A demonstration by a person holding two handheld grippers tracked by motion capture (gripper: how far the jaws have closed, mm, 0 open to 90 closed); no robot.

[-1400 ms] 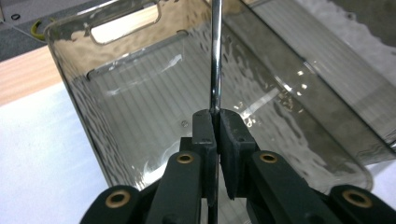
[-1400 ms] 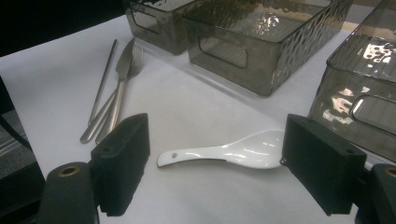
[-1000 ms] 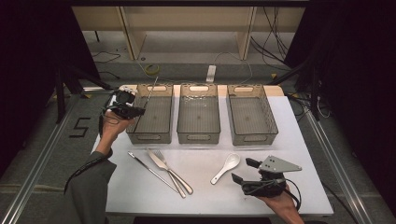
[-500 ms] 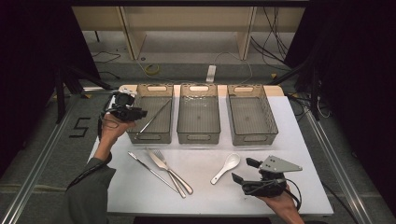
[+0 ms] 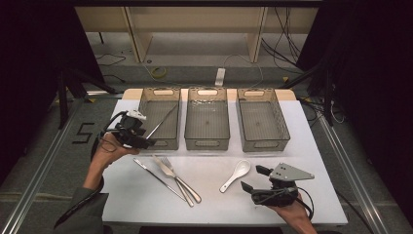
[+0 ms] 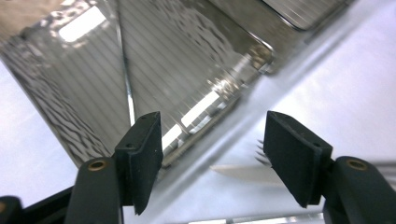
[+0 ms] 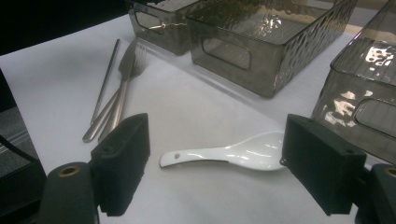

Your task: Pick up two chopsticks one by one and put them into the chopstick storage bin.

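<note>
A thin metal stick (image 5: 162,122), maybe a chopstick, lies slanted inside the left bin (image 5: 158,117), with its upper end leaning toward the far right corner. In the left gripper view the same stick (image 6: 125,79) runs down the bin's ribbed floor (image 6: 84,84), and its lower end is hidden behind the left jaw.

The left tool (image 5: 139,139) is held by the left hand (image 5: 109,151) just at the near left corner of this bin. Its jaws are spread wide and nothing is between them; they touch nothing. Between the jaws one sees the bin's near wall, and lower the tips of a fork (image 6: 261,150) and a knife blade (image 6: 243,172), both partly covered by the right jaw and blurred.

The right tool (image 5: 253,181) rests low over the near right part of the white worktop (image 5: 302,146), in the right hand (image 5: 292,214). Its jaws are also wide apart and empty. A white ceramic spoon (image 7: 229,154) lies on the worktop beyond them, its bowl end partly cut by the right jaw.

On the worktop, left of the spoon (image 5: 234,175), the fork (image 5: 176,175), the knife (image 5: 168,178) and a second metal stick (image 5: 156,176) lie close together. The middle bin (image 5: 207,117) and the right bin (image 5: 263,119) look empty.
</note>
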